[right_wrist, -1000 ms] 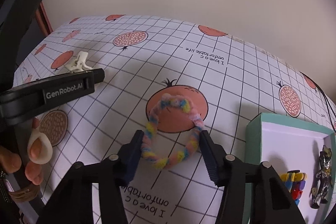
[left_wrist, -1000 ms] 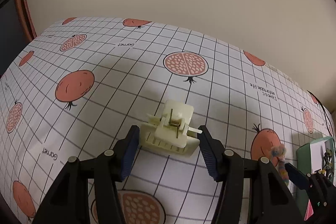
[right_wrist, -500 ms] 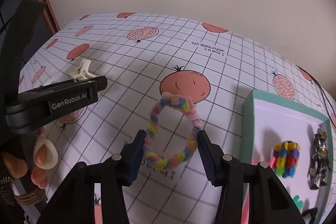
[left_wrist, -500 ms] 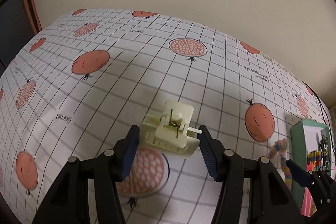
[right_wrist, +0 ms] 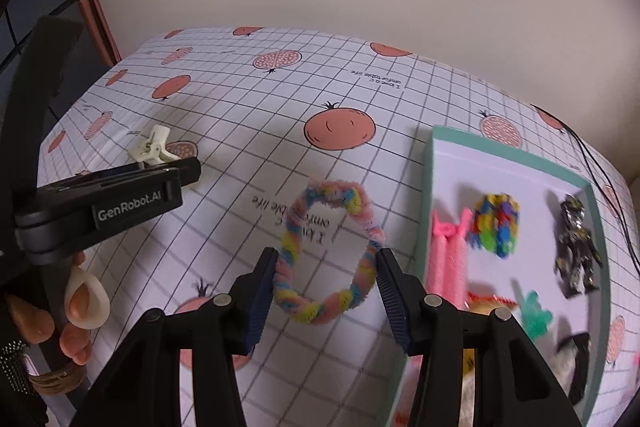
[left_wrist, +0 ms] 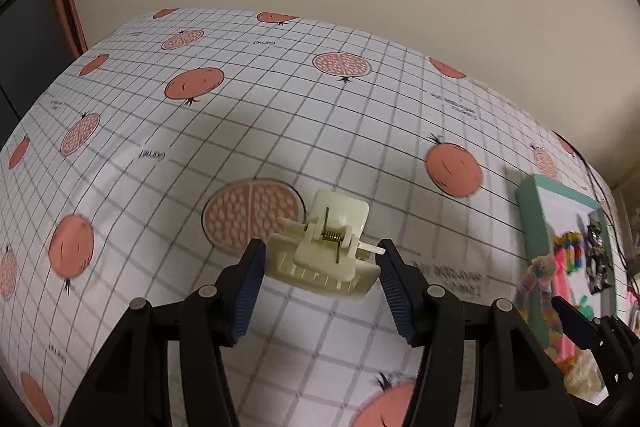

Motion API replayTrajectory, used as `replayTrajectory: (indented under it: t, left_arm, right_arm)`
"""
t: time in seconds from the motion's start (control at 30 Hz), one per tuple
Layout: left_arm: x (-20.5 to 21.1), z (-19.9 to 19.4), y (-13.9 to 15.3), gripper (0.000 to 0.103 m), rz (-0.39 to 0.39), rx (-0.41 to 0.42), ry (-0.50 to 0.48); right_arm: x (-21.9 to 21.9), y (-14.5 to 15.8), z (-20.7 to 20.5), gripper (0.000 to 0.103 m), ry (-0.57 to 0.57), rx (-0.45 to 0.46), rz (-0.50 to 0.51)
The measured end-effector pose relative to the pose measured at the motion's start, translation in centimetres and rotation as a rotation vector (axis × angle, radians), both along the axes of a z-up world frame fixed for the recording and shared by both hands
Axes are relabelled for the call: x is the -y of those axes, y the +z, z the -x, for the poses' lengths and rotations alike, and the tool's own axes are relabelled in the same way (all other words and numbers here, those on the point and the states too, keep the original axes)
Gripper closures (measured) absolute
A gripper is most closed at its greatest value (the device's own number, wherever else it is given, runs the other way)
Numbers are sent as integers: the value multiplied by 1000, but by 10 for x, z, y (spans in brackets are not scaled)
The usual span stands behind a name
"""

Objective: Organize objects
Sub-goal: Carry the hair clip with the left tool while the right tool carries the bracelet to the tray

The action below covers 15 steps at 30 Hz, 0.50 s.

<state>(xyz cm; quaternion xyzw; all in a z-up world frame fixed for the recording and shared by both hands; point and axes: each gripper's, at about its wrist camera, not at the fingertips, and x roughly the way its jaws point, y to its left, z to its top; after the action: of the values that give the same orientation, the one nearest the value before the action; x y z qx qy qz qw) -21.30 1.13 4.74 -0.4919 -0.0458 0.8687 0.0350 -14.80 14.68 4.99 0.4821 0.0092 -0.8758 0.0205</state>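
At far left in the right wrist view, a person's hand (right_wrist: 48, 311) grips the handle of the left gripper (left_wrist: 322, 269). Its blue-padded fingers (left_wrist: 248, 287) clamp a cream plastic claw hair clip (left_wrist: 326, 251) by its toothed ends, spring side up, lifted clear of the white grid-pattern tablecloth with orange pomegranate prints (left_wrist: 224, 131). Same clip shows small in the right wrist view (right_wrist: 152, 149), just past the left gripper's black body marked GenRobot.AI.

Centre: right gripper (right_wrist: 326, 281) closed on a fuzzy pastel pink, blue and yellow chenille loop (right_wrist: 330, 253). Pads press the loop's left and right sides; loop stands upright between them, above the cloth, just left of the box. In the left wrist view the same loop (left_wrist: 538, 291) hangs at the right edge, in front of the box wall.

Right: shallow teal-rimmed cardboard box with white floor (right_wrist: 430, 163) sits on the cloth. Inside, left to right: pink ridged plastic piece (right_wrist: 448, 255), multicolour chenille ring (right_wrist: 496, 225), small teal plastic item (right_wrist: 534, 313), dark metallic toy figure (right_wrist: 576, 247). Near end of the box holds more items, blurred, can't identify. Thin black cable (right_wrist: 600, 167) runs along the cloth's far right edge.
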Motion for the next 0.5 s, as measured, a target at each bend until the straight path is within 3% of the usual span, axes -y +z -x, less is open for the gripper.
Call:
replayTrajectory:
  t: [0.5]
  left_arm:
    - [-28, -62, 34, 45, -31, -36, -43]
  right_arm:
    - [-19, 40, -57, 51, -29, -41, 2]
